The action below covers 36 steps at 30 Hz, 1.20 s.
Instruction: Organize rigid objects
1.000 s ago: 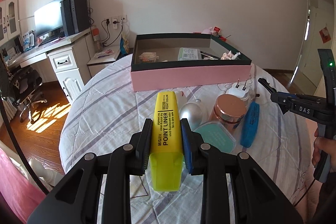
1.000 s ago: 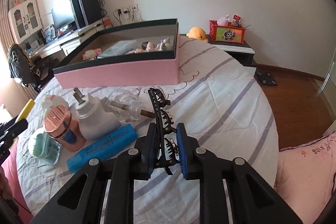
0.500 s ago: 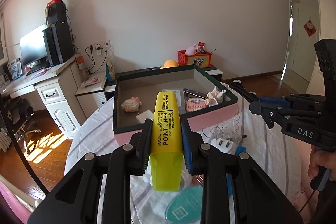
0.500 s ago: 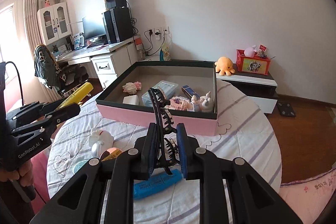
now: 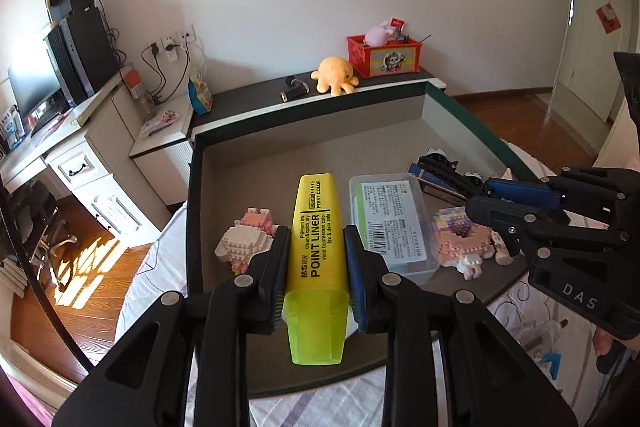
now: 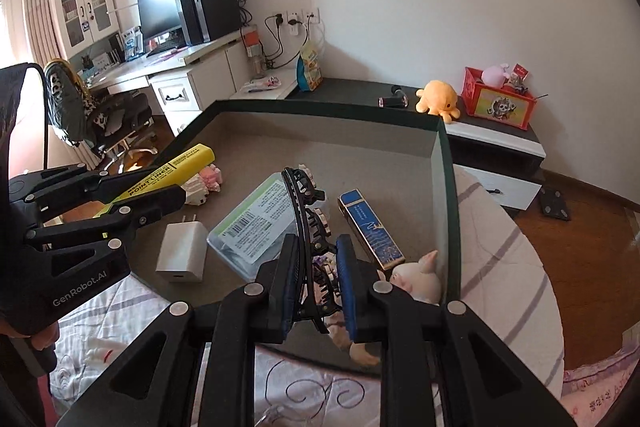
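My left gripper (image 5: 316, 263) is shut on a yellow highlighter (image 5: 318, 247) that points forward over the open box (image 5: 192, 187), a dark-rimmed box with a grey floor. The same highlighter (image 6: 176, 171) shows at the left of the right wrist view, held over the box's left side. My right gripper (image 6: 316, 275) is shut on a black hair claw clip (image 6: 304, 211), held above the box's near right part. In the left wrist view the right gripper (image 5: 480, 195) reaches in from the right, the clip (image 5: 444, 171) sticking out ahead of it.
In the box lie a clear plastic case (image 6: 256, 223), a white charger (image 6: 182, 251), a blue slim box (image 6: 370, 231), a block-built pink toy (image 5: 248, 243), another pastel block toy (image 5: 464, 239) and a pig figure (image 6: 416, 279). Behind stand a low cabinet (image 6: 496, 139) and a desk (image 6: 168, 75).
Both grippers have travelled forward from the striped table cover to above the box, carrying the highlighter and the clip. The loose items on the table have dropped out of sight below.
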Each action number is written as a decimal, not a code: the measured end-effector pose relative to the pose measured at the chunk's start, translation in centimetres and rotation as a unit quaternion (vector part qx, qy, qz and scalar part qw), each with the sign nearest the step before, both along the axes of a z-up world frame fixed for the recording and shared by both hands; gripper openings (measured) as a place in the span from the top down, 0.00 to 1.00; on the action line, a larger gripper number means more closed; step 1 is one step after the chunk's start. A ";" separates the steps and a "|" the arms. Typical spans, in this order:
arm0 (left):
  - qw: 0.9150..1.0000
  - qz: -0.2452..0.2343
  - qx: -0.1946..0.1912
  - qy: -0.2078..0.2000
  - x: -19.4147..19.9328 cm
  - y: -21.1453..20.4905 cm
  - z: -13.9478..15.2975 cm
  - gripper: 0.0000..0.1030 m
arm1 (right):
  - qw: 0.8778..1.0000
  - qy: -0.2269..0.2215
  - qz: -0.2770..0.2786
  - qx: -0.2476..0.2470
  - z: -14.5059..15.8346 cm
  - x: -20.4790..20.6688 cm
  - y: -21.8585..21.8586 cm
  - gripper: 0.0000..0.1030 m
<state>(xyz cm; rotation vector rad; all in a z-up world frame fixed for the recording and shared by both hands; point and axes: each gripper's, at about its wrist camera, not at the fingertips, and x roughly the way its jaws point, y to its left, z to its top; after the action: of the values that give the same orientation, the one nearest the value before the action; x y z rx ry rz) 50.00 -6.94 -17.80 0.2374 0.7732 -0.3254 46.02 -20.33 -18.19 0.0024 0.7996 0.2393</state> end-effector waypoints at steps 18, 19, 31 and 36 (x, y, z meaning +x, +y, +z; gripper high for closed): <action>0.993 0.038 -0.046 -0.101 -9.7 2.3 4.4 0.05 | 0.994 -0.092 -0.053 0.015 5.2 -9.5 -0.5 0.20; 0.991 0.044 -0.053 -0.114 -11.4 2.7 5.1 0.00 | 0.993 -0.105 -0.055 0.014 5.9 -11.1 -0.3 0.19; 0.963 0.104 -0.056 -0.243 -28.8 6.1 10.3 0.00 | 0.976 -0.207 -0.069 -0.009 11.6 -27.1 2.8 0.11; 0.952 0.132 -0.071 -0.266 -34.2 7.2 11.4 0.00 | 0.967 -0.245 -0.072 -0.010 13.1 -32.1 3.7 0.00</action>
<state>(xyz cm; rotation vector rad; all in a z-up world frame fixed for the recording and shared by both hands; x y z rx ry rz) 15.82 0.24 -6.35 0.0753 0.2399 -0.0524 13.93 -16.61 -5.07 -0.0177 0.3054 0.0851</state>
